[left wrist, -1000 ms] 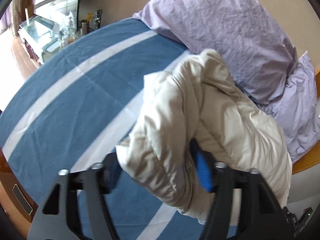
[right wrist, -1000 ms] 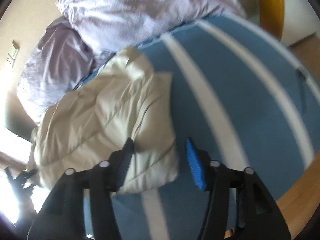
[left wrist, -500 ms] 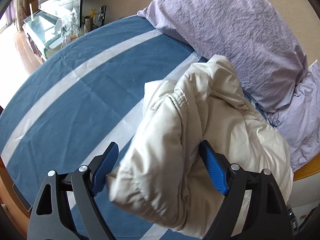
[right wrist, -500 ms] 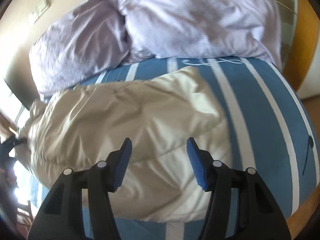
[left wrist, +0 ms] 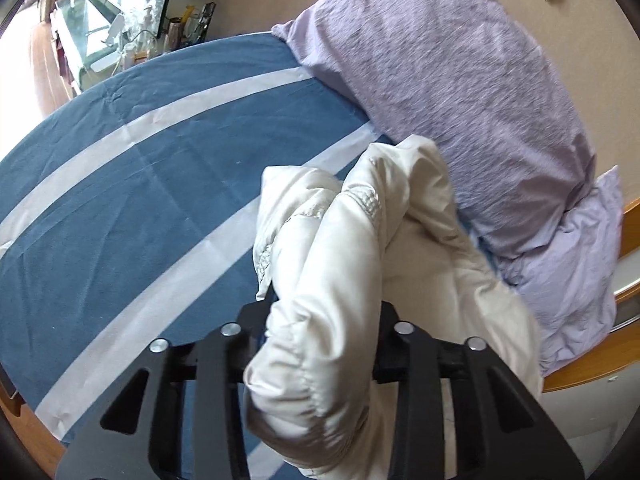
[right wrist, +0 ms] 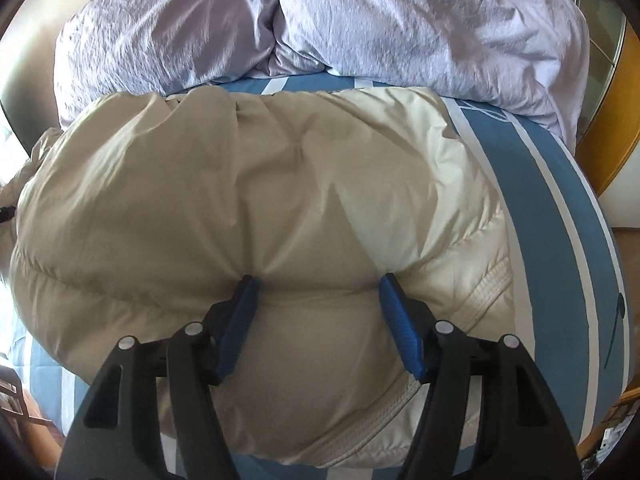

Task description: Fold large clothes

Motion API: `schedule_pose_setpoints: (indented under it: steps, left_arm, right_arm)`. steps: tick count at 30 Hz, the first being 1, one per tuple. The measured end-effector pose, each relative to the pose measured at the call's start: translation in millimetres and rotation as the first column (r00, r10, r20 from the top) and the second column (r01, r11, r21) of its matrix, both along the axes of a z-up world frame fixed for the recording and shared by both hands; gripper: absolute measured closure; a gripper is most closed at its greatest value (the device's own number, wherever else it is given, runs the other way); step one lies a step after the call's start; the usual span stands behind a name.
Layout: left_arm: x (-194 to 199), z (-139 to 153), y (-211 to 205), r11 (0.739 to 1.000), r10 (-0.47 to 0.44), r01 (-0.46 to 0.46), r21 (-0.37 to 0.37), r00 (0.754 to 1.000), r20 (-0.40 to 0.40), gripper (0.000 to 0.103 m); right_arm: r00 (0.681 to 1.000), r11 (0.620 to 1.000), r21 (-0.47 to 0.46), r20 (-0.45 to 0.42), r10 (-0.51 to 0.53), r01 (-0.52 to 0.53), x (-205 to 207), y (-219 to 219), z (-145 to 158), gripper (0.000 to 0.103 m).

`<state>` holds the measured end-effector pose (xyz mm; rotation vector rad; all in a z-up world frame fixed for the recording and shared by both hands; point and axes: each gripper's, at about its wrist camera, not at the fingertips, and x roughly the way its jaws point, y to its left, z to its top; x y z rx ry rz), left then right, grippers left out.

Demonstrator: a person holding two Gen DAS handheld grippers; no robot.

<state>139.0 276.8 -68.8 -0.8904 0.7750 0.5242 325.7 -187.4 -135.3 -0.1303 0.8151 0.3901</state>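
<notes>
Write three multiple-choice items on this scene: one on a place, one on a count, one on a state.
1. Where does the cream jacket lie?
A. on the floor
B. on a chair
C. on the striped bed sheet, in front of the pillows

2. How many lilac pillows are there?
A. two
B. one
C. four

3. How do the right gripper's jaws stand?
A. shut on a pillow
B. open, pads pressing into the jacket
C. out of view

Answers:
1 C, the blue-and-white sheet shows around the jacket.
2 A, two lie side by side at the head of the bed.
3 B, a wide span of fabric shows between the blue pads.
</notes>
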Motion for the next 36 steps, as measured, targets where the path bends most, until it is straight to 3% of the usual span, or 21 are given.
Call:
schedule_pose_setpoints:
  steps: [10, 19, 25, 32, 36]
  left_arm:
    - [10, 55, -28, 0.996, -0.083, 0.084, 0.004, 0.979, 0.188, 0.077]
    - [40, 115, -92, 0.969, -0.244, 0.243, 0.044, 0.91, 0.336, 0.077]
    - [67, 142, -152, 0.921, -0.378, 0.383, 0.067, 0.84, 0.389, 0.077]
    - [95, 150, -236, 0.827, -0.543, 0.554, 0.094, 0.743, 0.391, 0.077]
    - [110, 140, -273, 0.781, -0.605, 0.618, 0.096, 0.708, 0.365, 0.077]
  right_arm:
    - [1.0, 1.0, 0.0, 0.003, 0.0, 0.0, 0, -2, -1, 0.039]
    - [1.0, 1.0, 0.014, -0.003, -0.007, 0.007, 1, -5, -1, 0.038]
    - [1.0, 1.0, 0.025, -0.002, -0.011, 0.011, 3, -7, -1, 0.038]
    - [1.0, 0.999, 0.037, -0.001, -0.012, 0.012, 4, -9, -2, 0.038]
    - [1.0, 0.999, 0.049, -0.001, -0.01, 0.01, 4, -12, -1, 0.038]
